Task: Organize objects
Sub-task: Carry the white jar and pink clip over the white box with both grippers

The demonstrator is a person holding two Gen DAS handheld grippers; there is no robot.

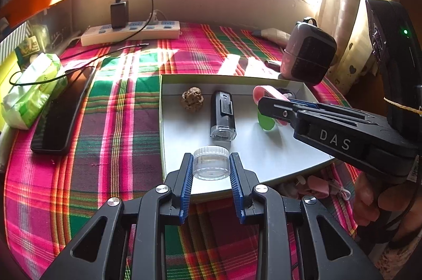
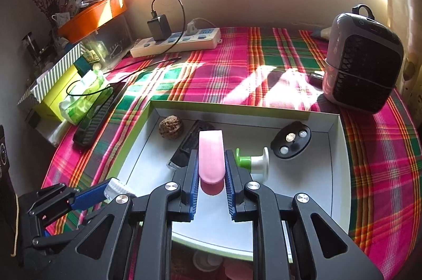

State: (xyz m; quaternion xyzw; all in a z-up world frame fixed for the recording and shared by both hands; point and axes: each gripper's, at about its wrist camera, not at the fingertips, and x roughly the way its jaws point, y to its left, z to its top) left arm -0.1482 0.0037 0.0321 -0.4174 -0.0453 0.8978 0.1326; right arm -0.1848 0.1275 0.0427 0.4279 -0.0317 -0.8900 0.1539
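Observation:
A shallow white box (image 1: 269,161) (image 2: 340,174) lies on the plaid cloth. My left gripper (image 1: 211,160) is shut on a small clear round jar (image 1: 211,166) over the box's near left corner; the jar's ribbed lid (image 2: 114,186) shows in the right wrist view. My right gripper (image 2: 211,162) is shut on a pink oblong piece (image 2: 211,158) (image 1: 266,92) held above the box floor. Inside the box lie a brown walnut (image 1: 192,101) (image 2: 171,131), a black-and-clear lighter (image 1: 223,119) (image 2: 184,148), a green-and-white spool (image 2: 252,161) (image 1: 266,121) and a black oval part (image 2: 291,142).
A pink-and-black fan heater (image 2: 364,66) (image 1: 307,53) stands behind the box on the right. A power strip with charger (image 1: 130,33) lies by the wall. A black phone (image 1: 62,111), a tissue pack (image 1: 33,90) and cables are at the left. Pink items (image 1: 319,187) lie under the box's near edge.

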